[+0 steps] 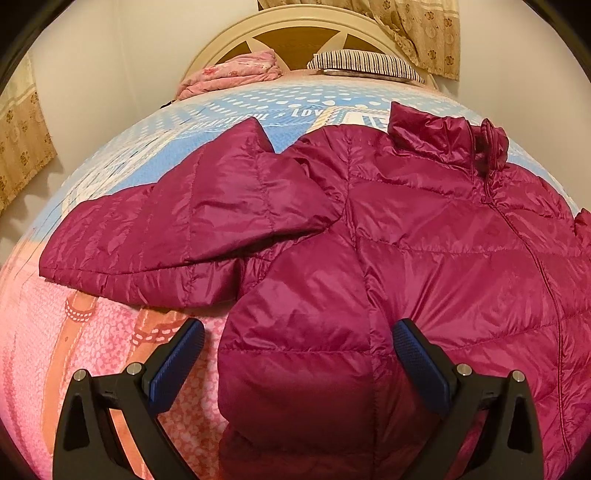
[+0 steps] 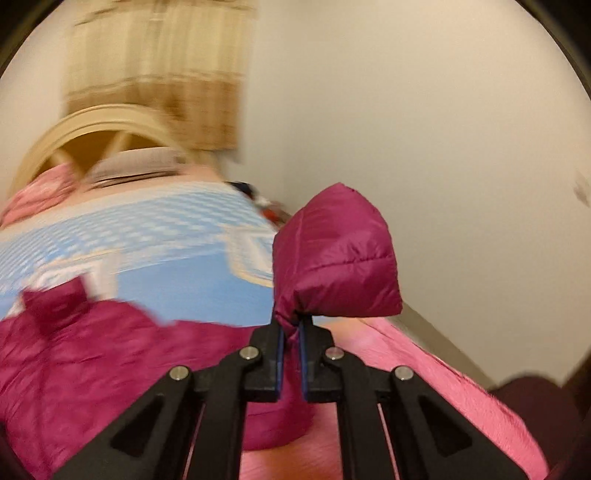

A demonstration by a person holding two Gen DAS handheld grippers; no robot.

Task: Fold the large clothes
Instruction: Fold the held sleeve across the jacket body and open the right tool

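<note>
On the bed: magenta puffer jacket [image 1: 424,236] spread front-up, collar toward the headboard [image 1: 295,33].
Left claw [image 1: 299,354]: fingers apart, straddling the jacket's lower side edge.
Right claw [image 2: 291,332]: clamped on the sleeve cuff [image 2: 336,254], lifted above the bed [image 2: 147,243].

"BEAUTIFUL" and partly hidden "LOV" in white on the blue bedsheet [image 1: 280,110]

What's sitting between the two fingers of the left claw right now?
In the left wrist view, the left claw is open with the lower side edge of the magenta puffer jacket bulging up between its fingers; bare pink bedspread fills the leftover gap.
</note>
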